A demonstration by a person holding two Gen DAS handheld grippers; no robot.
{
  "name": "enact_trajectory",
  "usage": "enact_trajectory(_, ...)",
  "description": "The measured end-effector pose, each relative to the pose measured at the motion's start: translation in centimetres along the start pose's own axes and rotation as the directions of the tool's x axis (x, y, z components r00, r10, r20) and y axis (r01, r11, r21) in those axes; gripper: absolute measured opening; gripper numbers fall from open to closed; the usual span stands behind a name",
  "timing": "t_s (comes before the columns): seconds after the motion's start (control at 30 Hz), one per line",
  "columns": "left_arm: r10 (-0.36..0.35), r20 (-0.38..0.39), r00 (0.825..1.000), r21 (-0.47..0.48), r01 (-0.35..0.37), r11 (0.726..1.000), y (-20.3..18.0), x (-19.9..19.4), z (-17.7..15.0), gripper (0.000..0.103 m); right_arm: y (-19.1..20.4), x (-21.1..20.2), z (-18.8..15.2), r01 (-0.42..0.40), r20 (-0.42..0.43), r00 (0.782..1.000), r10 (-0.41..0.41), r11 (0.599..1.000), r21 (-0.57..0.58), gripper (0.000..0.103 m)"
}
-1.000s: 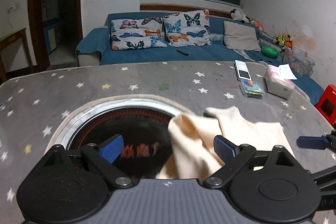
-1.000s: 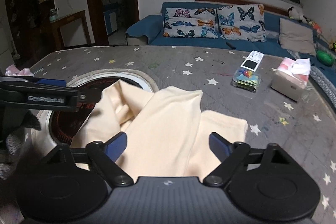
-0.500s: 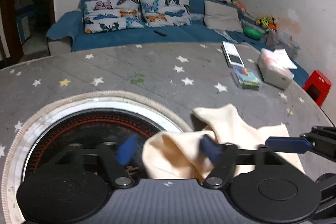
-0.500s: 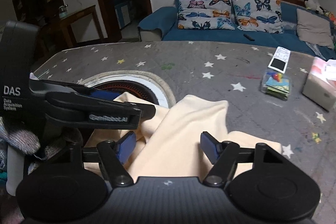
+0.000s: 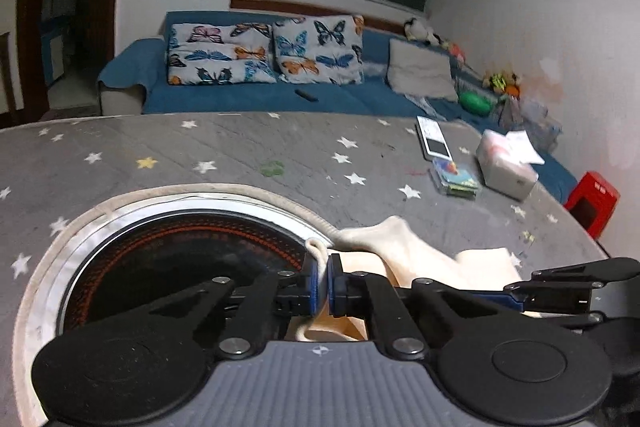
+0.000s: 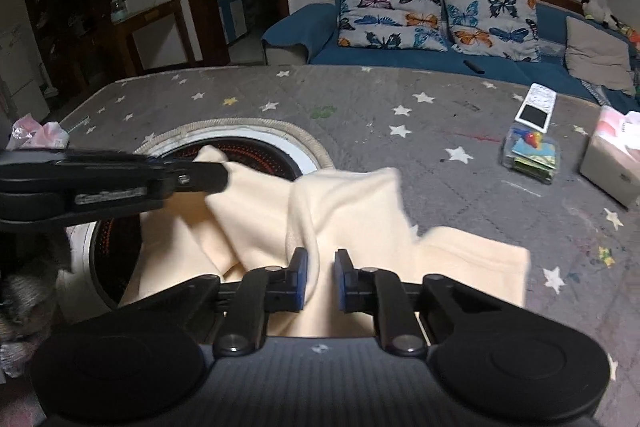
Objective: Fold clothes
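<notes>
A cream garment [image 6: 352,211] lies crumpled on the grey star-patterned table [image 6: 400,99], partly over the round black cooktop [image 6: 248,155]. It also shows in the left wrist view [image 5: 404,247]. My left gripper [image 5: 323,281] is shut on an edge of the garment near the cooktop rim. My right gripper [image 6: 320,279] has closed to a narrow gap with a fold of the garment between its pads. The left gripper's fingers [image 6: 192,179] reach in from the left in the right wrist view.
A white tissue box [image 5: 506,171], a clear box of coloured cards [image 5: 454,177] and a remote [image 5: 434,143] sit at the table's right side. A blue sofa with butterfly cushions [image 5: 264,55] stands behind. A red stool [image 5: 592,203] stands right of the table.
Both grippers were open a second ago and have closed on the cream garment. The left one moved right over the cooktop edge onto the cloth, and part of the garment has risen.
</notes>
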State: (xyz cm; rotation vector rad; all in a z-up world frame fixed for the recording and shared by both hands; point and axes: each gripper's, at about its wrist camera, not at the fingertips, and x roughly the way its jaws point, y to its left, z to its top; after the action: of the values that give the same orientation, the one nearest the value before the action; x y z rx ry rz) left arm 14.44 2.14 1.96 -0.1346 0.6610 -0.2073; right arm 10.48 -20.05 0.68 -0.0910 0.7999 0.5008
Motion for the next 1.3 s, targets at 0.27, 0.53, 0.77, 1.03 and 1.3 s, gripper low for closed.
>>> enact_trajectory(0.27,0.025,0.028,0.999,0.009,-0.025,1.000,-0.3,-3.0,-2.0,0.005,2.0,-0.3,-0.3,-0.061,0.004,0.998,0.061,0.998,-0.015,0.025)
enact_trajectory(0.53,0.046,0.025,0.999,-0.014,-0.046,0.999,0.3,-3.9,-3.3,0.005,4.1,0.6,-0.8,-0.054,0.005,0.998,0.055,0.997,-0.055,0.011)
enact_trajectory(0.77,0.103,0.055,0.993,-0.081,-0.098,0.992,2.5,-6.1,-3.4,0.005,1.2,-3.3,-1.4,0.043,0.104,0.994,-0.041,0.999,-0.012,0.002)
enact_trajectory(1.03,0.161,0.104,0.981,-0.147,-0.145,0.978,4.9,-11.9,-5.9,0.005,-4.3,-11.8,-5.1,0.204,0.194,0.956,-0.222,0.973,0.111,0.002)
enact_trajectory(1.3,0.269,0.060,0.961,-0.249,-0.246,0.937,7.5,-17.8,-11.4,0.005,-8.6,-14.3,-11.9,0.335,0.050,0.932,-0.359,0.907,0.254,0.004)
